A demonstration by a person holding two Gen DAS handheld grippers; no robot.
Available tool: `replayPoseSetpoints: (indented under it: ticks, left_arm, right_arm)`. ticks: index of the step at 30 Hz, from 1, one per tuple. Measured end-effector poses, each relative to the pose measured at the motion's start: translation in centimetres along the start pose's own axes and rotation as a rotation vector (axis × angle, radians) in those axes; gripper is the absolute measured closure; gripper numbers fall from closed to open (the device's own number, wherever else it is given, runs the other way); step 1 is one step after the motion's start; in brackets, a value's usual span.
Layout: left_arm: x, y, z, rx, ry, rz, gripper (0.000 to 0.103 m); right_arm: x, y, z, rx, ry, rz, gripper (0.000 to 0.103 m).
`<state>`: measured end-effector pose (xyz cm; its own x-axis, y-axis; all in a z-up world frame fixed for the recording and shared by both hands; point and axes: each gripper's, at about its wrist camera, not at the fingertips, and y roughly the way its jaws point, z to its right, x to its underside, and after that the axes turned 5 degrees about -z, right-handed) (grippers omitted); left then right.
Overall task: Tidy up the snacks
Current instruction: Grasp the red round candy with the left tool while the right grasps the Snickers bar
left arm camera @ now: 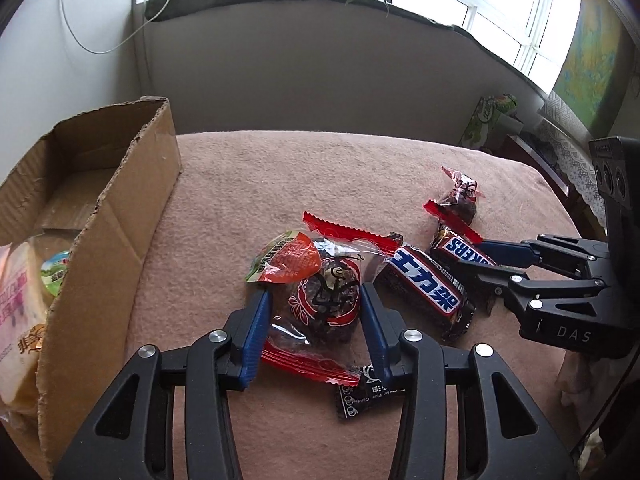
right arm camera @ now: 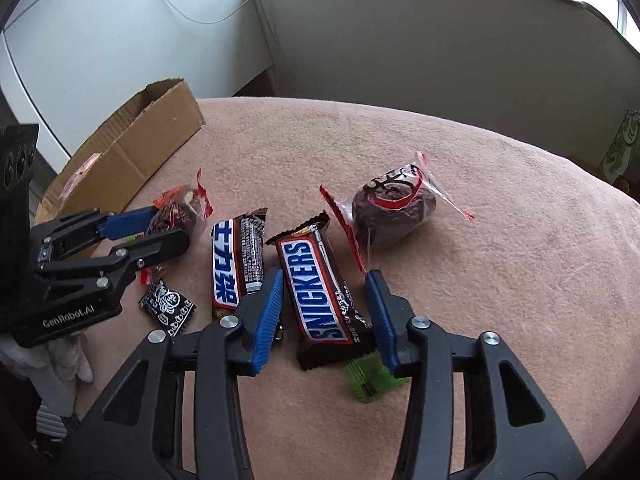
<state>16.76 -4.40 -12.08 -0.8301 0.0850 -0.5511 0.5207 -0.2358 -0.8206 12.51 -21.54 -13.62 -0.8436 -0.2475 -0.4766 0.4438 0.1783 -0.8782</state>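
Snacks lie on a pink blanket. My left gripper (left arm camera: 314,304) is open with its fingers on either side of a clear red-edged packet holding a dark cake (left arm camera: 324,300); it also shows in the right wrist view (right arm camera: 180,216). My right gripper (right arm camera: 326,288) is open around a Snickers bar (right arm camera: 320,292), which also shows in the left wrist view (left arm camera: 460,250). A second Snickers bar with Chinese lettering (right arm camera: 236,260) lies left of it. Another dark cake packet (right arm camera: 394,210) lies beyond. A small black candy (right arm camera: 167,306) and a green wrapper (right arm camera: 370,380) lie near.
An open cardboard box (left arm camera: 120,216) stands at the left with bread packets (left arm camera: 20,300) inside. A wall and window sill rise behind the blanket. Green boxes (left arm camera: 492,120) and clutter stand at the far right.
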Motion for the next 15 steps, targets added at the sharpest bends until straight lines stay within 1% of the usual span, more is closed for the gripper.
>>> replayPoseSetpoints:
  ticks: [1,3,4,5,9,12,15]
  left_arm:
    - [0.0,-0.1,-0.1,-0.001,0.000,0.001,0.063]
    - [0.1,-0.2,0.0,-0.007,-0.004,0.008,0.064]
    - [0.2,-0.3,0.1,-0.006,-0.007,0.009,0.065]
    - [0.2,-0.4,0.1,0.000,-0.007,0.010,0.068]
    - [0.6,-1.4,0.3,0.024,-0.007,0.021,0.068]
    - [0.7,-2.2,0.2,0.051,-0.030,0.037,0.069]
    - [0.8,-3.2,0.5,0.065,-0.029,0.057,0.069]
  right_arm:
    - [0.1,0.0,-0.2,0.015,-0.015,-0.001,0.060]
    - [0.1,0.1,-0.6,0.030,-0.021,0.002,0.064]
    - [0.0,0.1,-0.6,0.028,-0.018,0.004,0.070]
    - [0.0,0.0,-0.7,0.018,-0.014,0.006,0.073]
    - [0.4,-0.6,-1.0,0.005,-0.004,0.024,0.073]
    - [0.8,-1.3,-1.2,-0.002,0.007,0.040,0.073]
    - [1.4,-2.5,-1.2,-0.006,0.015,0.061,0.073]
